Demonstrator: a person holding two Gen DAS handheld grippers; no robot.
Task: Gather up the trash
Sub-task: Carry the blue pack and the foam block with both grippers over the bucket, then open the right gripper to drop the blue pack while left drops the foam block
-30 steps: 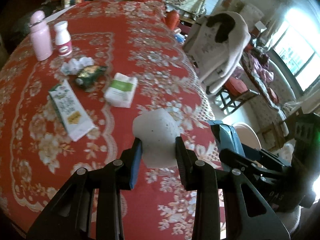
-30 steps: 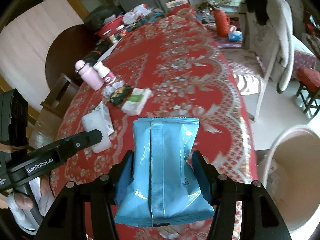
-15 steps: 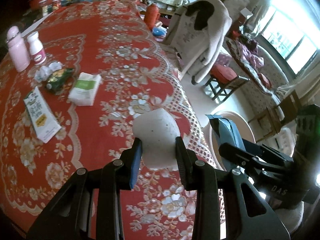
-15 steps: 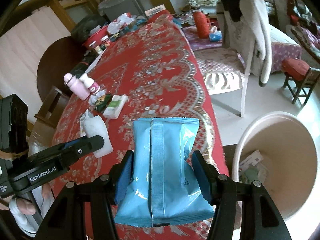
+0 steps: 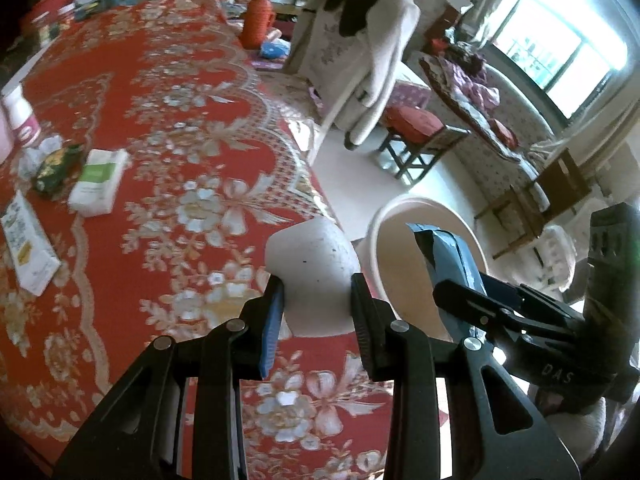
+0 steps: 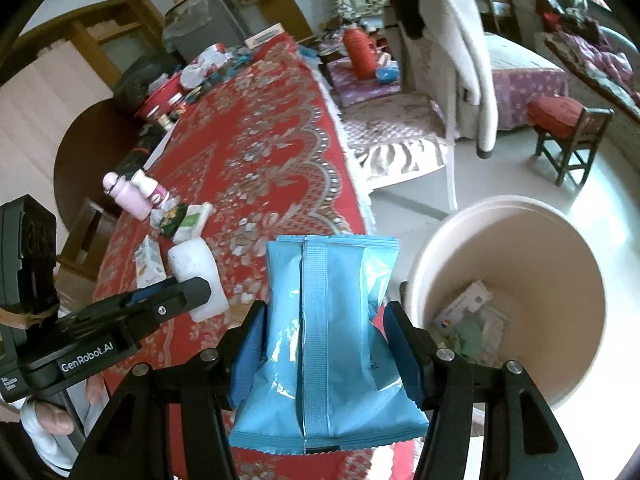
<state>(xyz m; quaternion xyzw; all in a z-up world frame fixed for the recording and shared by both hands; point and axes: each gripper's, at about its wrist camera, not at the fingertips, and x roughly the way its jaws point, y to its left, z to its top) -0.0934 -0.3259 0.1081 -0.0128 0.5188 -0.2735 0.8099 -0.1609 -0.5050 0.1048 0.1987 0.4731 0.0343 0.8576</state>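
Note:
My left gripper [image 5: 316, 304] is shut on a white squashed plastic cup [image 5: 314, 276], held over the table's right edge. My right gripper [image 6: 326, 344] is shut on a light blue snack packet [image 6: 324, 344]; the same packet [image 5: 448, 268] shows edge-on in the left wrist view. A beige round bin [image 6: 560, 248] stands on the floor beside the table, with paper trash inside; its rim [image 5: 400, 206] lies just behind both held items. In the right wrist view the left gripper [image 6: 188, 292] with the cup [image 6: 196, 276] is at the left.
On the red flowered tablecloth [image 5: 160, 80] lie a milk carton [image 5: 28, 244], a tissue pack [image 5: 98, 188], a green wrapper [image 5: 54, 168], crumpled paper and bottles [image 6: 132, 196]. A chair with a pale coat [image 5: 360, 52] and a small red stool [image 5: 420, 132] stand beyond the bin.
Both grippers have moved right, from over the table toward its edge, with cup and packet still held. The bin has come into fuller view and its contents now show.

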